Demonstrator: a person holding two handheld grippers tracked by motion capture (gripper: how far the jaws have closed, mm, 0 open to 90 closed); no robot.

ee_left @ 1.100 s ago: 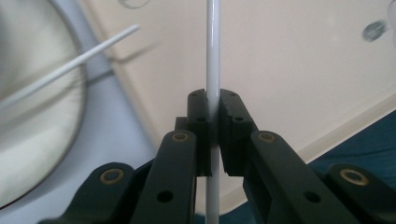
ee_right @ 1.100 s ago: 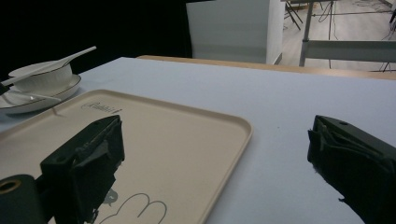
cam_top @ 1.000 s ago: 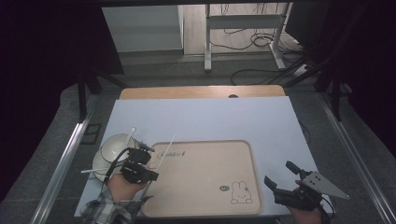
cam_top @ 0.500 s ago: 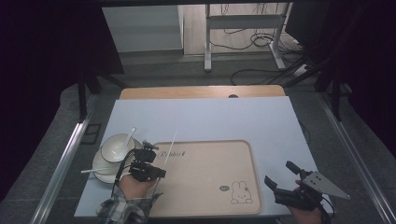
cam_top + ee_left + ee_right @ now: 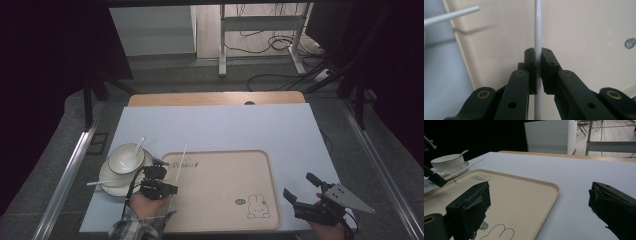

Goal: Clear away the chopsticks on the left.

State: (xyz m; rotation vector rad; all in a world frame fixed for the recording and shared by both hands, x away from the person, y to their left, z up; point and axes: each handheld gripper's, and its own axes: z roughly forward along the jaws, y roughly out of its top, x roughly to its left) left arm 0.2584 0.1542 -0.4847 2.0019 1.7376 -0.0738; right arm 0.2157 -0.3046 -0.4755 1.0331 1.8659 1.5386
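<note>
My left gripper point(image 5: 537, 75) clamps a white chopstick point(image 5: 538, 30) over the tray's point(image 5: 220, 200) left edge; right gripper point(image 5: 306, 196) open, idle at the desk's near right corner. Lower it level, release gently.

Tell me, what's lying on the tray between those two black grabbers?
Nothing: in the high view, bare tray with its printed rabbit separates the left gripper, clamped on a white chopstick, from the open right gripper.

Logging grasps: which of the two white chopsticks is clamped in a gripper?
The chopstick over the tray, clamped by the left gripper; the other rests on the saucer.
</note>
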